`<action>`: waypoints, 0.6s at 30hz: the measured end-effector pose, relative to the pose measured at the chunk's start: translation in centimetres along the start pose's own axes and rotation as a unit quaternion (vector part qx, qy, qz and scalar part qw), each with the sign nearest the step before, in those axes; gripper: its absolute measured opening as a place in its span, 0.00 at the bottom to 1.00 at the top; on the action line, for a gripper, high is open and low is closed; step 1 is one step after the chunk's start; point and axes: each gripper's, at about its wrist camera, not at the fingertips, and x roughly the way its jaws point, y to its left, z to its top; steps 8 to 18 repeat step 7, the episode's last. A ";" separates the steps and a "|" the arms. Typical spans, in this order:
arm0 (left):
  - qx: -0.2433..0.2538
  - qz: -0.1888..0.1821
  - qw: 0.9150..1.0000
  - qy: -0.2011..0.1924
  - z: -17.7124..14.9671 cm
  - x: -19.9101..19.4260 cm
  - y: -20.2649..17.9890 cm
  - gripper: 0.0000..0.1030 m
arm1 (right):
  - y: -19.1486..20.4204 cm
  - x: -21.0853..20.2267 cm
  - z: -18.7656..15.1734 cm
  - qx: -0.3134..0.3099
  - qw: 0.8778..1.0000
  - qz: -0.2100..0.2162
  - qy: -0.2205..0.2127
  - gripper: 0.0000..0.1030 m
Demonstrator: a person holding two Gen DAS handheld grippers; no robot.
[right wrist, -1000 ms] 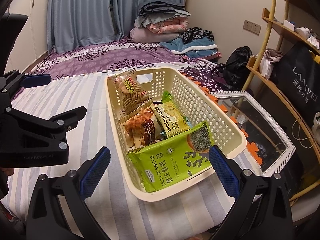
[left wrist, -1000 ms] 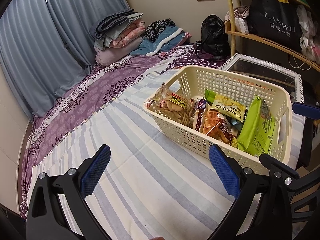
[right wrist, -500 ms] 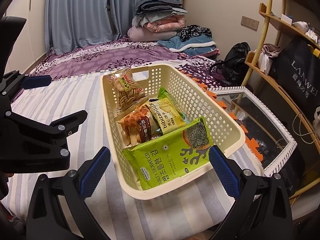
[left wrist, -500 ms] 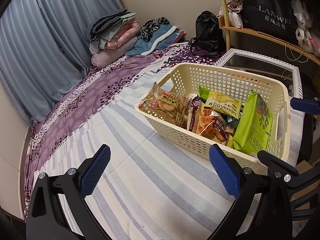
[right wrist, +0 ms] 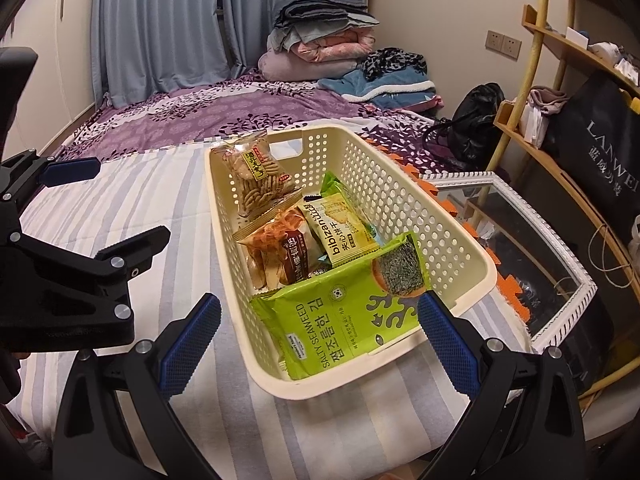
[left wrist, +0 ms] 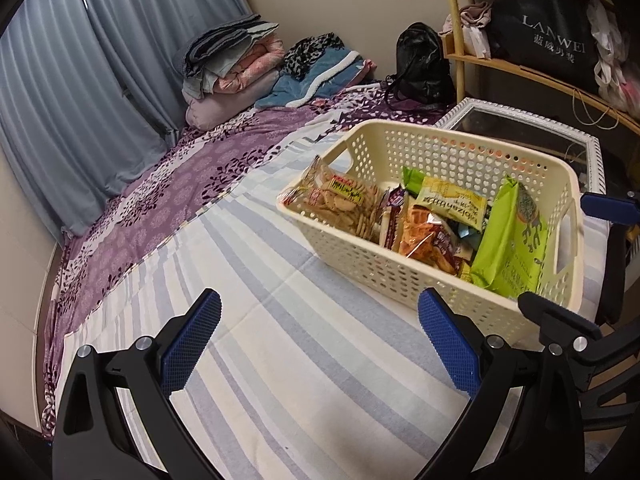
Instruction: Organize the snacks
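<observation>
A cream perforated basket [left wrist: 472, 148] [right wrist: 400, 200] stands on the striped bedspread and holds several snack packs. A green seaweed pack [right wrist: 344, 312] [left wrist: 508, 240] leans at its near end. Behind it lie a yellow bibizan pack [right wrist: 344, 228] [left wrist: 448, 204], an orange snack pack [right wrist: 280, 248] [left wrist: 424, 236] and a clear biscuit bag [right wrist: 256, 172] [left wrist: 344, 200]. My left gripper [left wrist: 318, 344] is open and empty over the bedspread, left of the basket. My right gripper [right wrist: 318, 344] is open and empty, just in front of the basket's near end.
The striped bedspread [left wrist: 280, 340] lies over a purple floral sheet [left wrist: 180, 184]. Folded blankets [right wrist: 324, 44] are piled at the far end. A framed mirror [right wrist: 520, 232], a black backpack [right wrist: 476, 120] and a wooden shelf with a black bag [left wrist: 544, 28] stand to the right.
Both grippers have drawn back a little from the basket and stay open. The basket and snacks have not moved.
</observation>
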 end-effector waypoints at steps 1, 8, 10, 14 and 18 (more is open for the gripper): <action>-0.006 -0.001 1.000 0.005 -0.2 0.1 0.3 0.97 | 0.2 0.0 0.1 -0.002 1.000 0.001 0.001 0.95; -0.060 0.009 0.998 0.033 -2.8 0.8 3.7 0.97 | 2.6 0.3 0.3 -0.021 1.000 0.021 0.007 0.95; -0.060 0.009 0.998 0.033 -2.8 0.8 3.7 0.97 | 2.6 0.3 0.3 -0.021 1.000 0.021 0.007 0.95; -0.060 0.009 0.998 0.033 -2.8 0.8 3.7 0.97 | 2.6 0.3 0.3 -0.021 1.000 0.021 0.007 0.95; -0.060 0.009 0.998 0.033 -2.8 0.8 3.7 0.97 | 2.6 0.3 0.3 -0.021 1.000 0.021 0.007 0.95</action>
